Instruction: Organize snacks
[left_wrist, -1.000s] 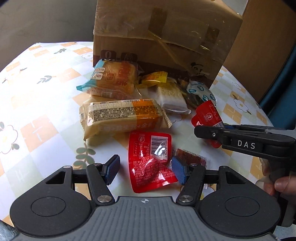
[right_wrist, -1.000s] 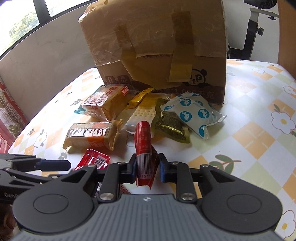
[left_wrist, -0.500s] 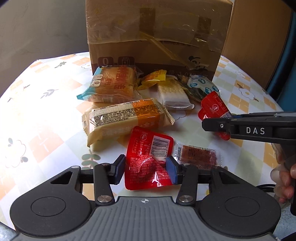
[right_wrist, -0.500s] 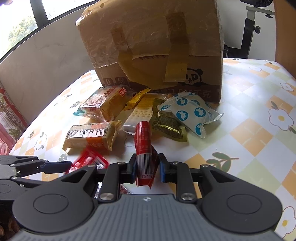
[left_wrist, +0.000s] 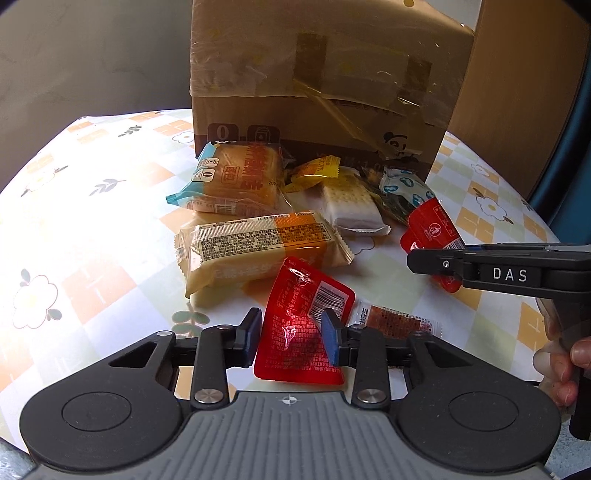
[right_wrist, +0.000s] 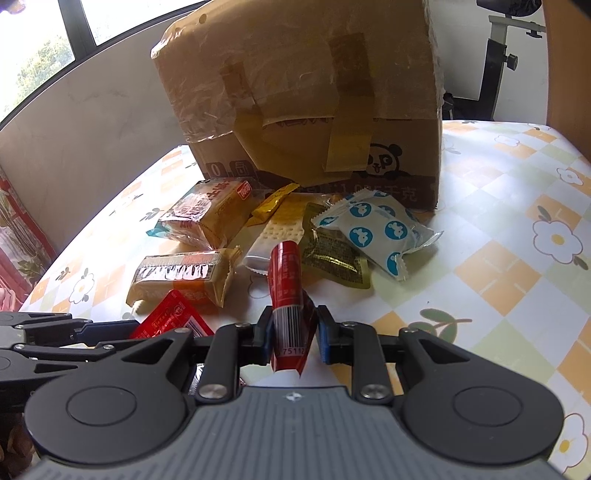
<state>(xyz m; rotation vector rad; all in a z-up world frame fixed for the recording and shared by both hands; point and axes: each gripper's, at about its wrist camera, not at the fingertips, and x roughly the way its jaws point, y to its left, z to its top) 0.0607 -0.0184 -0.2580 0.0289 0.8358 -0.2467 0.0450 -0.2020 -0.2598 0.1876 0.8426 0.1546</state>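
while each claw pinches a red packet, left claw (left_wrist: 291, 334) grips the red pouch (left_wrist: 303, 325), right claw (right_wrist: 293, 334) the red sachet (right_wrist: 288, 291).

Daylight is pouring in from the window (right_wrist: 48, 44) at the upper left, blowing out the tablecloth (left_wrist: 92, 229) into white glare. The taped box (left_wrist: 325, 85) is glinting. Fisheye is bending the edges hard and darkening the corners; everything is looking sharp.

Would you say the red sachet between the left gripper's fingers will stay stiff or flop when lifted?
Likely floppy: the red sachet is thin, creased film, tilted between the left gripper pads. Its glossy surface may slip. Probably light, since it looks nearly flat.
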